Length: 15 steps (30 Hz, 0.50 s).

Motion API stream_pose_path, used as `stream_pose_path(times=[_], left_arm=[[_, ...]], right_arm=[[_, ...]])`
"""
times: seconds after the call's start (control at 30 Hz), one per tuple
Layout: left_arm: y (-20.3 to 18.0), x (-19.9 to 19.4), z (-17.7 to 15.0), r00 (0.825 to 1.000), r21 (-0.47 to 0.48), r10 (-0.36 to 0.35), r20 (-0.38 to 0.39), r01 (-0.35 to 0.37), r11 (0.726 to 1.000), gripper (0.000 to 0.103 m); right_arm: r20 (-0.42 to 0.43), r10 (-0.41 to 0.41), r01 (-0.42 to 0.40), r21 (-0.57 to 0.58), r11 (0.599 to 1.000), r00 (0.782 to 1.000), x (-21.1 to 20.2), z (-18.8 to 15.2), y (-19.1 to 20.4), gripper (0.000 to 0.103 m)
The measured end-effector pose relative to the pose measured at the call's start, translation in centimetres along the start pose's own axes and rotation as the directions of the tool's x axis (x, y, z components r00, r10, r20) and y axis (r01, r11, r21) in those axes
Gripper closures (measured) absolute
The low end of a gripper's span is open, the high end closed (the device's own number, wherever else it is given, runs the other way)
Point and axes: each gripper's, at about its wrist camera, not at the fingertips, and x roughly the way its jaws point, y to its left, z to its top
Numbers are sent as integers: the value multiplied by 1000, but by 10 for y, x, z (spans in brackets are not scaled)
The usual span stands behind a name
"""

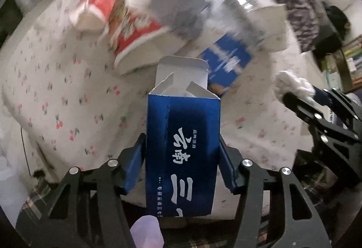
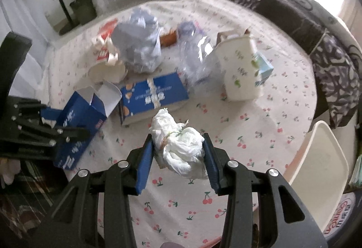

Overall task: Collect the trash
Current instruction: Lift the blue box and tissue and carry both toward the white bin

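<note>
Above the desk (image 2: 248, 112) we held two items: left gripper (image 1: 182, 157), jaws pinching the open blue box (image 1: 182, 146); right gripper (image 2: 178, 153), jaws pinching crumpled tissue (image 2: 178, 146). Firm squeeze advised; both crush easily.

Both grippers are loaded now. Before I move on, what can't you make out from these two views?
- Inside of the open dark-blue cardboard box held by the left gripper: hidden by its flaps, both views.
- Red paper noodle cup: motion-blurred in left view, its print unreadable.
- Underside of the crumpled white tissue wad in the right gripper: hidden.
</note>
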Motion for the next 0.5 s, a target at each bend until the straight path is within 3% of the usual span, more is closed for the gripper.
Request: stream_pose_path(times=[0.17, 0.23, 0.37, 0.5], left_arm=[[-12, -26, 9, 990, 25, -31, 140, 27, 999, 47], [-21, -37, 15, 977, 34, -37, 208, 30, 999, 47], [-49, -61, 17, 930, 74, -49, 365, 24, 997, 47], [-78, -72, 27, 896, 116, -77, 438, 28, 993, 47]], right_arm=[[101, -20, 13, 68, 998, 995, -26, 7, -13, 60], [161, -44, 28, 101, 995, 986, -41, 10, -20, 60], [249, -107, 70, 153, 986, 963, -69, 15, -35, 60], [294, -188, 126, 218, 968, 937, -101, 23, -56, 60]])
